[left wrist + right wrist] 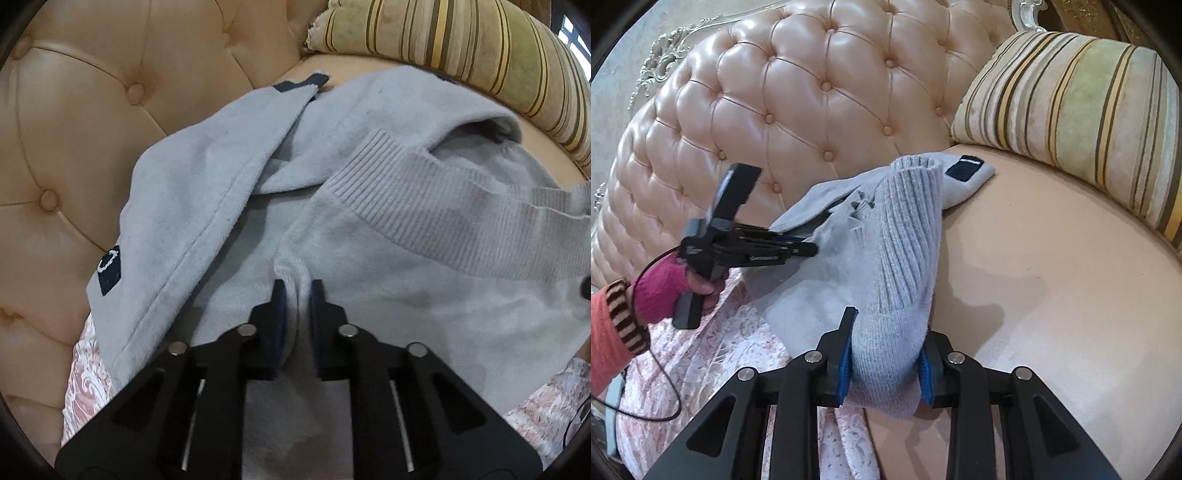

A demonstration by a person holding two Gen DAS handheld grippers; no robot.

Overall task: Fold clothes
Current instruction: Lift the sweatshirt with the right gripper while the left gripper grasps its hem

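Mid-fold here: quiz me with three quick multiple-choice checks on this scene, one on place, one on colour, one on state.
1. Where does the sweater lie?
A. on the sofa seat
B. on a floor
C. on a shelf

2. What colour is the sweater?
A. red
B. light grey
C. black

3. What is the right gripper doing?
A. hanging open over the seat
B. clamping a pillow
C. gripping the ribbed band

Answers: 1 A, it rests beside the striped pillow; 2 B, pale grey knit throughout; 3 C, knit sits between its fingers.

Light grey sweater (388, 240), ribbed hem, dark patch near one edge; bunched and partly folded on the sofa seat (1071, 277).
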